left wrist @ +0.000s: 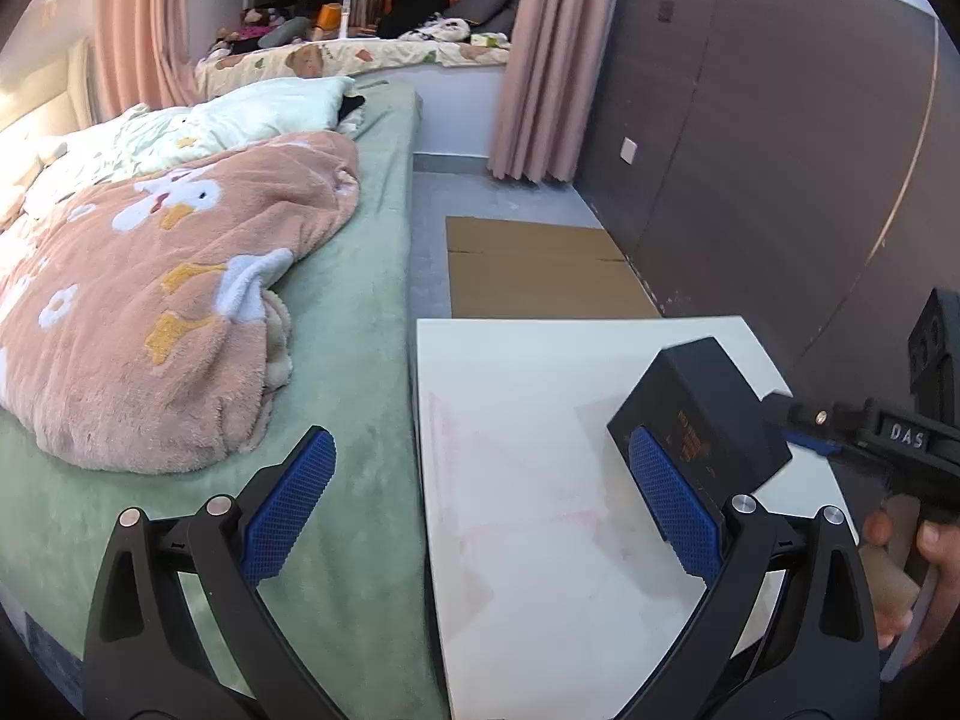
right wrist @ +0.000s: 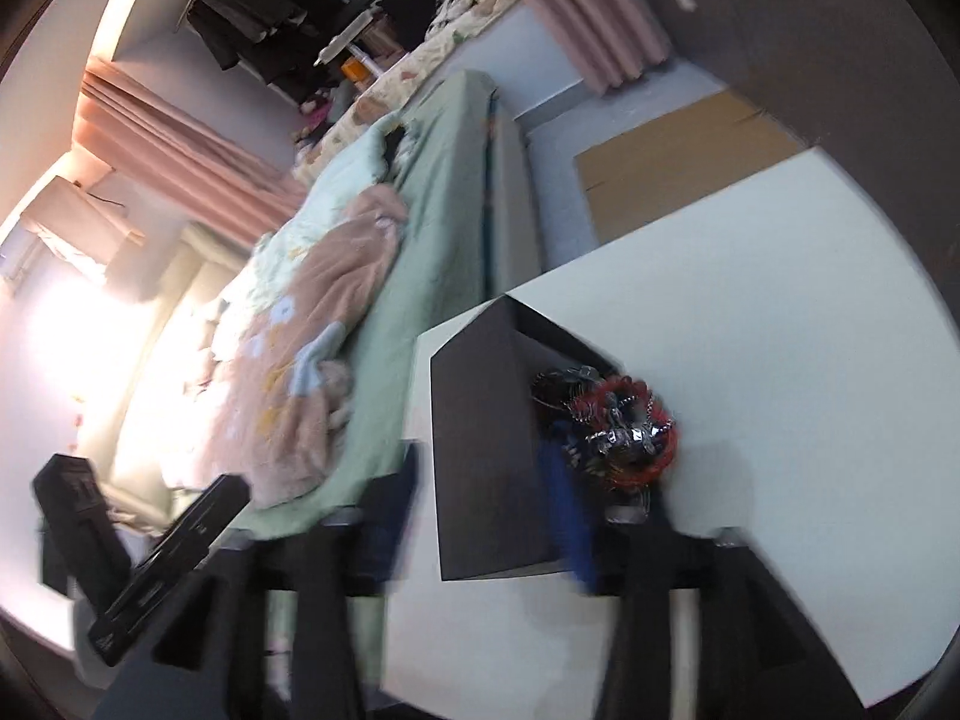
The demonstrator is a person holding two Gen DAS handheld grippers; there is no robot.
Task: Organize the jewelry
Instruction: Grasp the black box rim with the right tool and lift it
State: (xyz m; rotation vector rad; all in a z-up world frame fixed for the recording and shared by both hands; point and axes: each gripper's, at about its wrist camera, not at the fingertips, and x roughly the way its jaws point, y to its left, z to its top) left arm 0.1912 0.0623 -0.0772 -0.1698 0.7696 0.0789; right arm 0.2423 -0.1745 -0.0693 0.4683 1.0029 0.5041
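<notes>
With jewelry (right wrist: 624, 420) lying tangled in the box (right wrist: 486, 450) on the table (right wrist: 780, 312), both claws are standing spread and empty; the right gripper (right wrist: 480, 516) should be lifting pieces singly.

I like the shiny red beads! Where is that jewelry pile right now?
The tangled red and silver jewelry pile shows in the right wrist view, lying on the white table, just right of the open dark cardboard box.

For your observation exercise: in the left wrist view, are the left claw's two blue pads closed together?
No. The left claw stands wide open, one blue pad over the green bedsheet, the other beside the black box.
</notes>
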